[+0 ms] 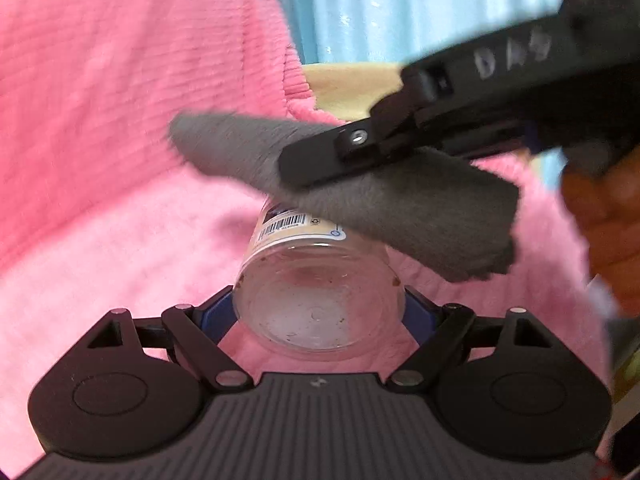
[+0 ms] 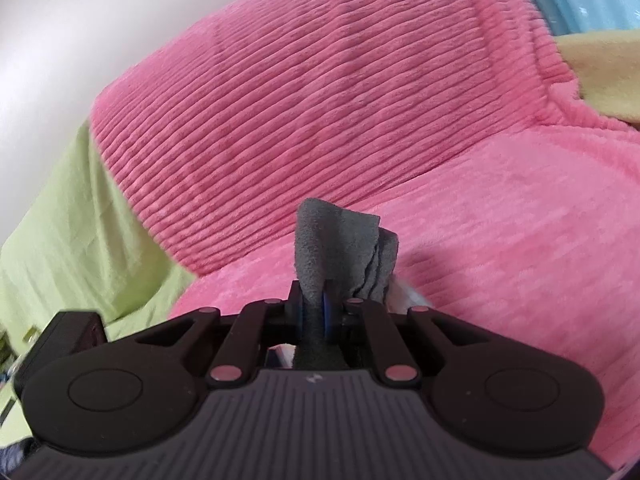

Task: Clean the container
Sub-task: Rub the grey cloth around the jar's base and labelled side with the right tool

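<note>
A clear plastic container (image 1: 318,300) with a barcode label and brown specks inside is held on its side, base toward the camera. My left gripper (image 1: 320,312) is shut on the container, its blue pads on both sides. My right gripper (image 1: 308,168) comes in from the upper right and is shut on a folded grey cloth (image 1: 420,216), which lies across the far end of the container. In the right wrist view the grey cloth (image 2: 340,248) sticks up from between my right gripper's (image 2: 324,308) closed fingers. The container's mouth is hidden by the cloth.
A pink ribbed blanket (image 1: 120,120) covers the surface behind and below, also filling the right wrist view (image 2: 360,100). A green sheet (image 2: 72,220) lies left, a yellow cloth (image 2: 600,72) at the upper right, a blue curtain (image 1: 380,8) behind.
</note>
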Demonstrator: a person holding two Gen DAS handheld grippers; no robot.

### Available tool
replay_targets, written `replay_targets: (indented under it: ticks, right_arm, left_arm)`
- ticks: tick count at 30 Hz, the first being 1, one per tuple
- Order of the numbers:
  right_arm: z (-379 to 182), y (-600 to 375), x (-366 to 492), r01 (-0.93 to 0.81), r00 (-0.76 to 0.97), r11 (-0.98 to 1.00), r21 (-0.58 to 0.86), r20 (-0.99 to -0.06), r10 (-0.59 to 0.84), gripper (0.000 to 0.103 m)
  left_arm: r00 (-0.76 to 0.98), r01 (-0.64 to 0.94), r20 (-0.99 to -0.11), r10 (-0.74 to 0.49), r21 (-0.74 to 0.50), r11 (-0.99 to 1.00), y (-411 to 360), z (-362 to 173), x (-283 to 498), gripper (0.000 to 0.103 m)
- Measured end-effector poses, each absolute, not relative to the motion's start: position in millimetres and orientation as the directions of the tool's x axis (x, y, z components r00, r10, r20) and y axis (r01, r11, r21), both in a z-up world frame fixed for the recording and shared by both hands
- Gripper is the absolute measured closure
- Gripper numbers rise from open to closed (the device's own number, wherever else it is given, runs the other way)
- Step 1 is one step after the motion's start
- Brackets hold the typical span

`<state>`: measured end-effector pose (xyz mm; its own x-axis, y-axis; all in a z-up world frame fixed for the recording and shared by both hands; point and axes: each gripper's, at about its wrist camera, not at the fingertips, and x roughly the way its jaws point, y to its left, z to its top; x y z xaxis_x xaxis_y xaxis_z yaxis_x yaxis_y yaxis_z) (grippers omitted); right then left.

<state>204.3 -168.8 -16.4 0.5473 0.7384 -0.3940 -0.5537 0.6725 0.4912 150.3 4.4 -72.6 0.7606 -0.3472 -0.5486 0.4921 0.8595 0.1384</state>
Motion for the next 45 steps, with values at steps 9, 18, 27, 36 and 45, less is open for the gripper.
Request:
replay_targets:
  ticks: [9,18,27,36,45]
  right_arm:
    - [-19.7,-181.8,213.8,-0.49,0.612,0.715,0.499,-0.387,0.69,0.097]
    - [-21.1,-173.4,208.6,-0.552,0.555,0.676,0.488,-0.39,0.735,0.097]
    - [-25.5,-182.9,211.8,-0.494,0.611,0.71,0.502,-0.38,0.694,0.096]
    - [-21.0,-163.5,197.5,-0.615,0.505,0.643,0.456,-0.398,0.765,0.097]
    - [-22.4,-165.1,196.4,-0.596,0.54,0.673,0.439,-0.401,0.74,0.096]
  left_arm:
    - [0.809,0.499,-0.519,-0.275,0.359,0.789,-16.7,-80.9,142.9,0.018]
    - [0.802,0.501,-0.522,-0.29,0.324,0.802,-14.2,-79.4,149.2,0.018]
    - [0.687,0.479,-0.531,-0.495,-0.181,0.859,36.2,-73.1,179.0,0.018]
    - [0.807,0.502,-0.515,-0.29,0.337,0.797,-6.6,-78.0,153.9,0.018]
    - [0.813,0.501,-0.51,-0.28,0.371,0.782,-9.9,-80.4,152.7,0.018]
